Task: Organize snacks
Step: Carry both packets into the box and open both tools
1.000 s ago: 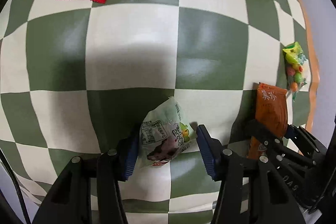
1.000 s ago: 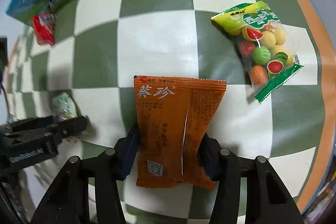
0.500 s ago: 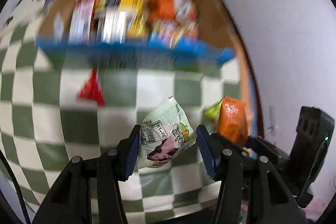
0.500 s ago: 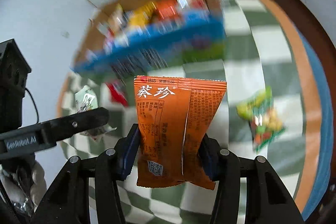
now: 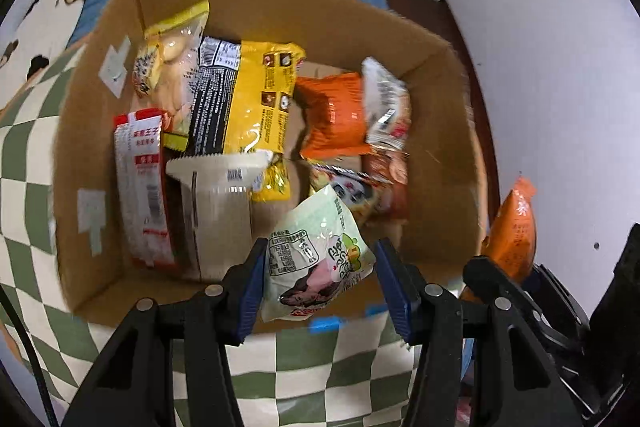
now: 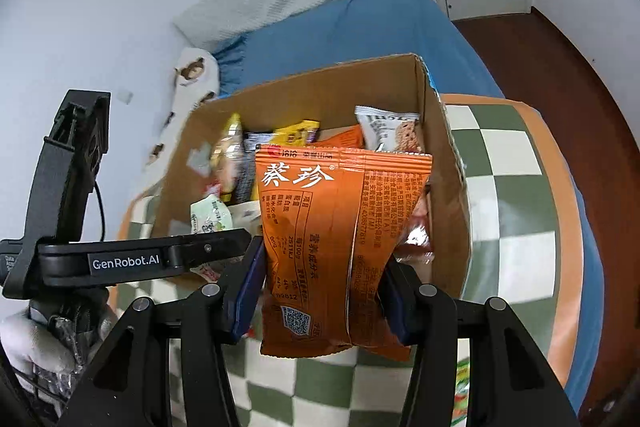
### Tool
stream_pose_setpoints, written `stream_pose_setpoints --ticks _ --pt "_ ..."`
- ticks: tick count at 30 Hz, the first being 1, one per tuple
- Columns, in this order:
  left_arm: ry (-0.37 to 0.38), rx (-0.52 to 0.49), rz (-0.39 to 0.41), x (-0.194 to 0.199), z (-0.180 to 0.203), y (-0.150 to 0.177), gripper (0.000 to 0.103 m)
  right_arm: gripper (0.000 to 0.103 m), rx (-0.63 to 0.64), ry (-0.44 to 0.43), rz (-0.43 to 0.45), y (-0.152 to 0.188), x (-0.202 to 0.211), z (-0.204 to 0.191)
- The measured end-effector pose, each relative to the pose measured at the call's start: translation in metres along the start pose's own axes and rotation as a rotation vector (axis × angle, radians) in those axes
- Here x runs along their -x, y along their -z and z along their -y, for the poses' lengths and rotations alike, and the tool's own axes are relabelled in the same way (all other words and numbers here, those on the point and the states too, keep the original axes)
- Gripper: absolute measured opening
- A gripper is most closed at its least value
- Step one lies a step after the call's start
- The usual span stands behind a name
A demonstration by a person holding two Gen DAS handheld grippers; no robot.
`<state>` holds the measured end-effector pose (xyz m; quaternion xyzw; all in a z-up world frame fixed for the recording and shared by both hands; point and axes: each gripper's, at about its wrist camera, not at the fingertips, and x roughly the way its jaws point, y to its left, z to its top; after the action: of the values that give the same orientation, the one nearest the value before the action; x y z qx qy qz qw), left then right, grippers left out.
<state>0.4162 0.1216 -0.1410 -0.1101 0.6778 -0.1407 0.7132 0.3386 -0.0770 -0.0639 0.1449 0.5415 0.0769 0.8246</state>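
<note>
Your left gripper [image 5: 318, 277] is clamped on a pale green packet [image 5: 316, 259], holding it over the near edge of the open box [image 5: 440, 95]. Your right gripper [image 6: 320, 291] grips an orange packet [image 6: 340, 239] upright, just in front of the box's near wall. The box sits on the green-and-white checkered cloth [image 5: 304, 375] and already holds many snacks, among them a yellow bag [image 5: 248, 95] and a red-and-white packet [image 5: 142, 187].
</note>
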Motion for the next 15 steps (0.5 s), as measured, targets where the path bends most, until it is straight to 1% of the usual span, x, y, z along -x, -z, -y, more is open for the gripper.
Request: stream_pose_setpoints --ticks 4,6,9,10,11,12,13,14,15 --pt "-0.02 0.016 -0.041 -0.024 -0.004 -0.015 0.051 0.055 0.003 0.049 -0.026 -0.015 -0.023 0.011" --pt "-0.018 0.03 -0.06 -0.034 -0.006 -0.019 0.051 0.055 0.003 0.057 -0.042 -0.02 -0.034 0.014" --pt "-0.014 0.067 -0.095 -0.048 -0.012 -0.022 0.052 0.056 0.017 0.061 -0.098 -0.023 -0.053 0.015" --pt "-0.011 0.077 -0.1 -0.052 -0.014 -0.023 0.054 0.058 0.006 0.057 -0.114 -0.023 -0.058 0.017" --pt "-0.01 0.083 -0.1 -0.054 -0.016 -0.024 0.065 0.068 -0.008 0.049 -0.135 -0.022 -0.064 0.02" --pt "-0.013 0.085 -0.095 -0.054 -0.016 -0.024 0.077 0.075 -0.018 0.042 -0.162 -0.021 -0.07 0.022" --pt "-0.02 0.081 -0.086 -0.054 -0.016 -0.024 0.081 0.086 -0.028 0.045 -0.172 -0.019 -0.073 0.025" --pt "-0.027 0.076 -0.081 -0.053 -0.016 -0.024 0.086 0.092 -0.031 0.045 -0.174 -0.018 -0.075 0.027" --pt "-0.037 0.066 -0.074 -0.053 -0.015 -0.024 0.088 0.093 -0.035 0.048 -0.178 -0.017 -0.076 0.029"
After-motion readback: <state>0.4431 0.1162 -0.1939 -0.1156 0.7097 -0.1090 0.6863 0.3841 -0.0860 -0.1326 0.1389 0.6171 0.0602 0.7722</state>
